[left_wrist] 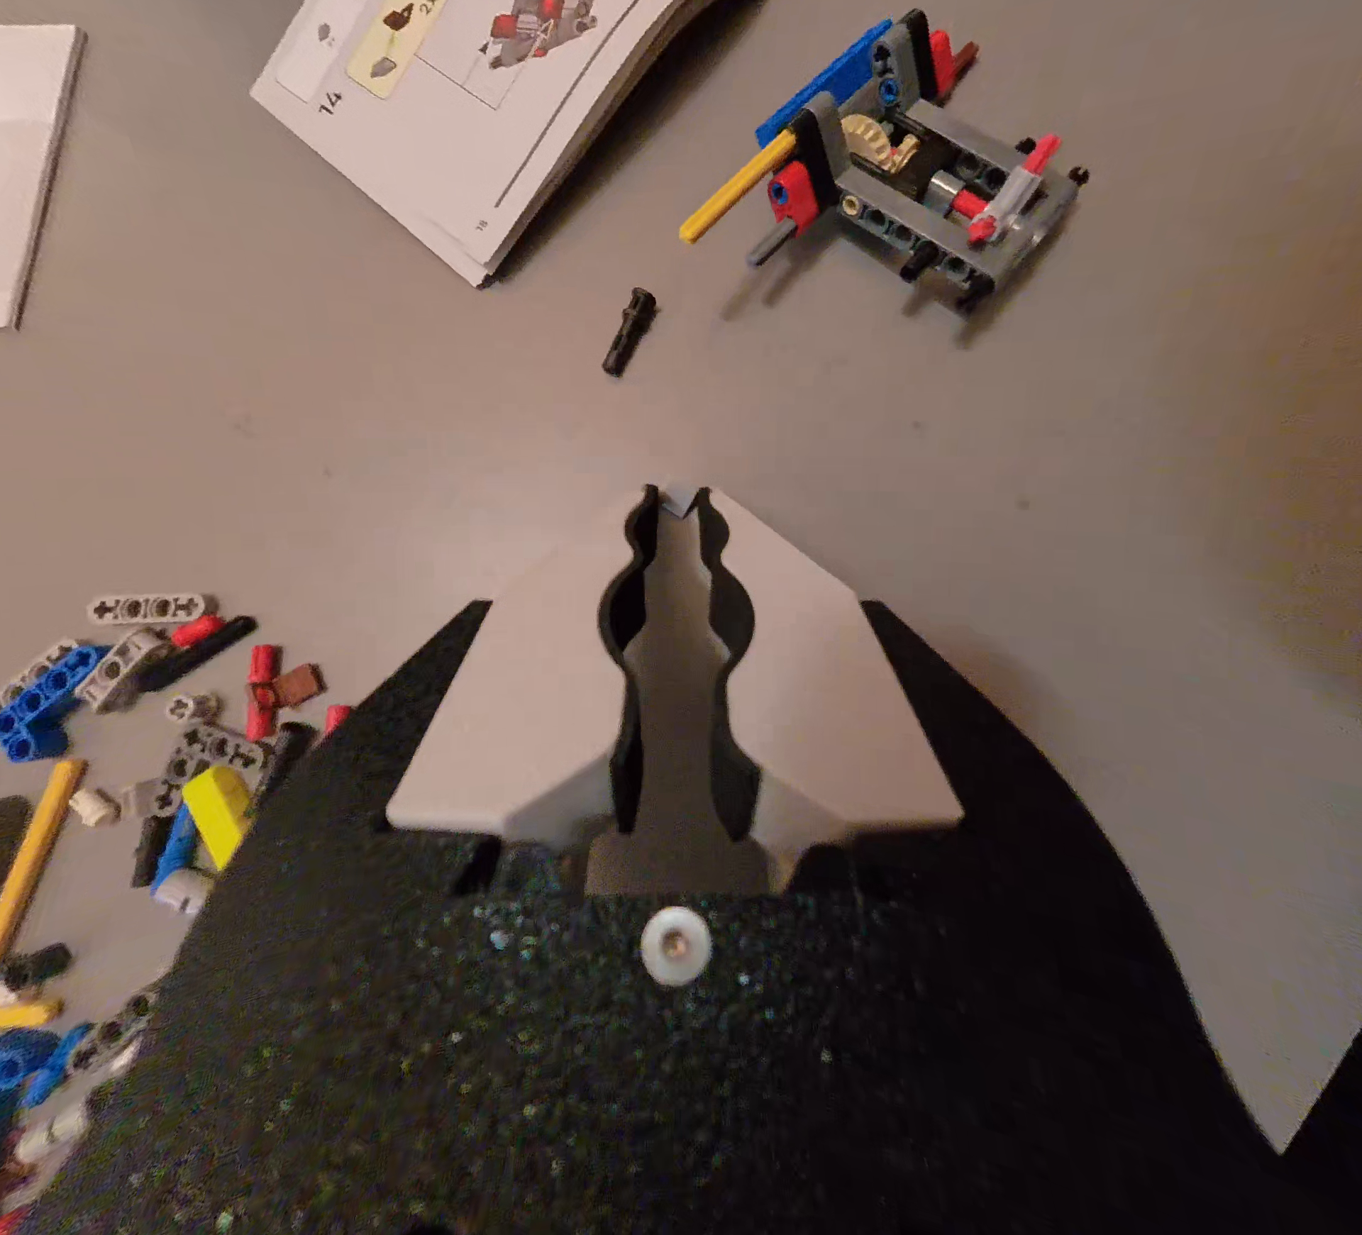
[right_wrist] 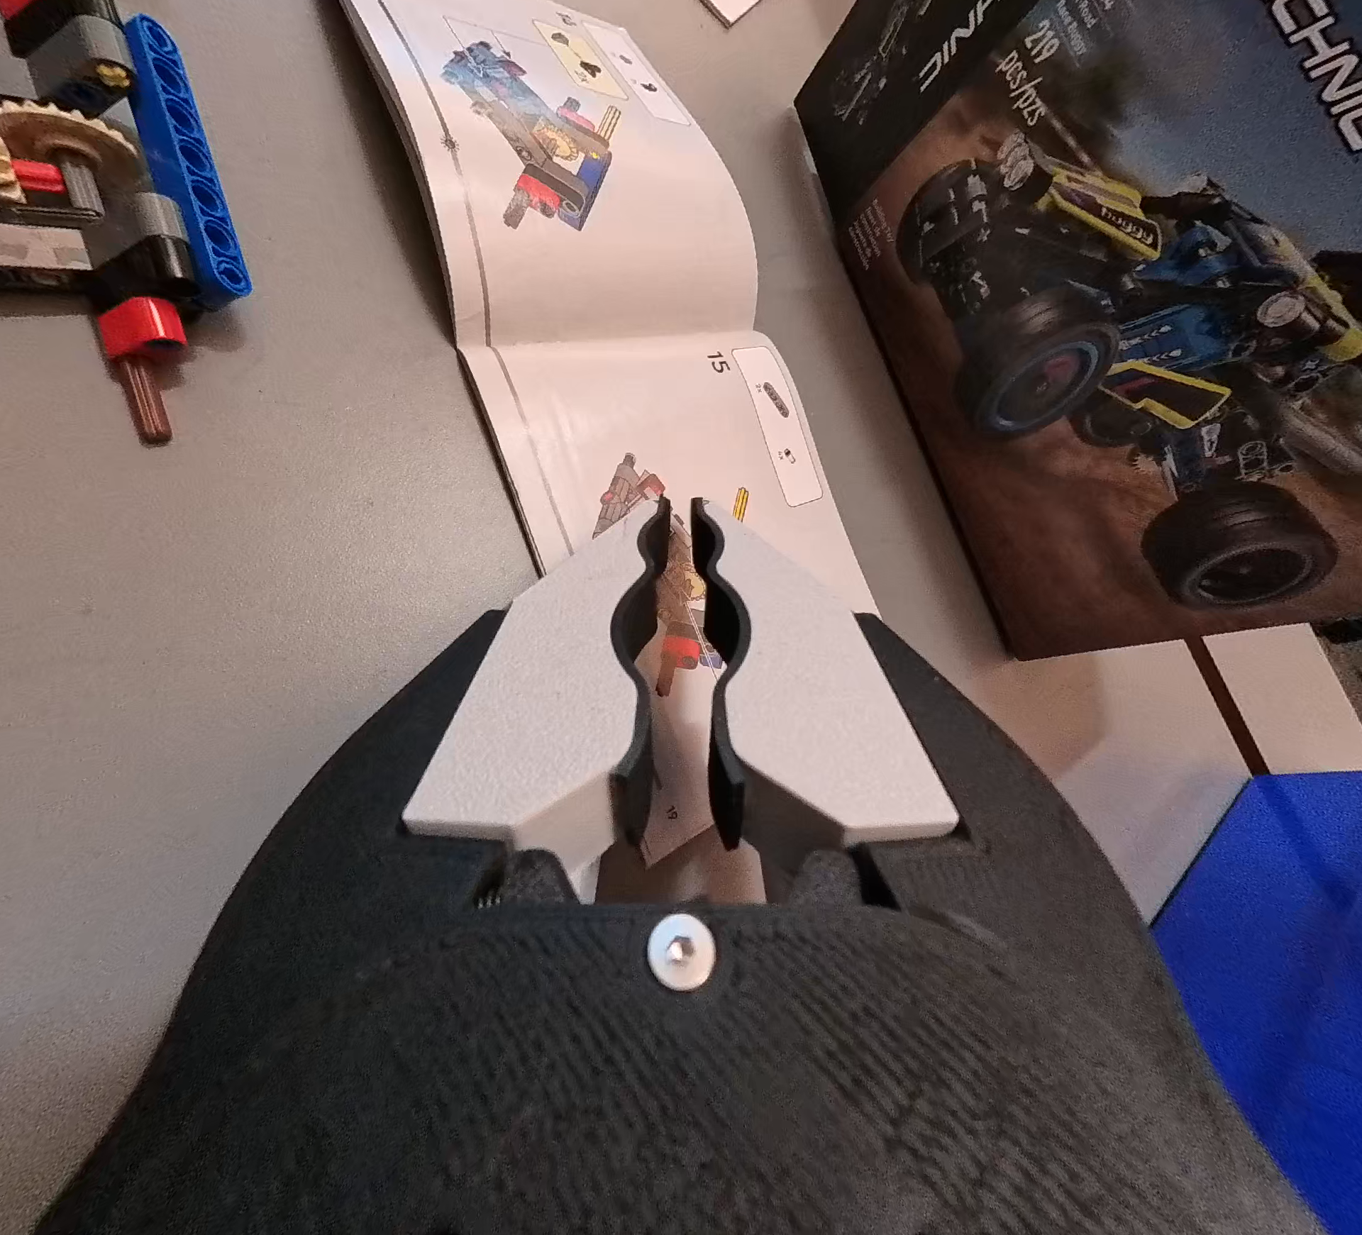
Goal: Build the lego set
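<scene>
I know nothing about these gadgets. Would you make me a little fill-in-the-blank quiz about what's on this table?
1. The loose pin lying alone between the booklet and the half-built model is coloured ____.
2. The long axle sticking out of the model is coloured ____.
3. The left gripper pinches a small ____ piece at its tips.
4. The right gripper hovers over the open ____.

Missing words: black; yellow; grey; booklet

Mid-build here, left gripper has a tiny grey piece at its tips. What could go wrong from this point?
The small grey piece sits only at the very tips of the left gripper, so it may slip or twist. The loose black pin lies apart on the table and could roll if nudged. Pressing parts in may push the unheld assembly.
</scene>
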`<control>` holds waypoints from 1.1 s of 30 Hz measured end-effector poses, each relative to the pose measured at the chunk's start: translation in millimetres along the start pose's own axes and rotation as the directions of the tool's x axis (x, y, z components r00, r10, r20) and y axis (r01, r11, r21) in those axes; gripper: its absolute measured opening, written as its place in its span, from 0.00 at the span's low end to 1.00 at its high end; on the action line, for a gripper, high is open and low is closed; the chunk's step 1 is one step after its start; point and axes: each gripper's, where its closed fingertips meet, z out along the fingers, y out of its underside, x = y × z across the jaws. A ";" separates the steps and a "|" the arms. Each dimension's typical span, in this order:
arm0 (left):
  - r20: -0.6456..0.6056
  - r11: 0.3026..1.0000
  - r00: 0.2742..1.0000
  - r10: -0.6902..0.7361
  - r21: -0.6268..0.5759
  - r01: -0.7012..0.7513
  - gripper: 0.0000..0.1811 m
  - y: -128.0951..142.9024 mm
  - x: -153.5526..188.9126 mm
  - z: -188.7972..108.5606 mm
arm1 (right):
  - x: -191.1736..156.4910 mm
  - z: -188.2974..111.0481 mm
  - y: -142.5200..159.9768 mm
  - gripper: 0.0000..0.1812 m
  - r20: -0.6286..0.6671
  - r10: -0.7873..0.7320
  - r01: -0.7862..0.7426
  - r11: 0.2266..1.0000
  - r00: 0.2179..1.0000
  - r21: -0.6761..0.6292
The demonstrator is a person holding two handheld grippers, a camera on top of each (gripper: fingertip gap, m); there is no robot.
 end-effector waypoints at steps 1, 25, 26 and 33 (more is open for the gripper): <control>-0.004 1.000 1.000 -0.019 0.020 0.019 0.05 -0.7 1.0 0.7 | 0.0 0.0 0.1 0.02 0.000 0.000 0.000 1.000 1.000 0.000; 0.415 0.896 0.795 -0.442 0.247 0.369 0.09 116.9 -163.0 -164.0 | 0.4 1.8 1.6 0.00 0.004 0.010 -0.010 1.000 1.000 -0.014; 0.404 0.894 0.799 -0.446 0.240 0.379 0.08 120.4 -161.3 -162.1 | 0.3 1.8 1.6 0.00 0.006 0.012 -0.012 1.000 1.000 -0.015; 0.176 0.959 0.947 -0.269 0.143 0.246 0.07 111.7 -108.1 -131.4 | 0.1 2.1 1.8 0.00 0.018 0.024 -0.024 1.000 1.000 -0.017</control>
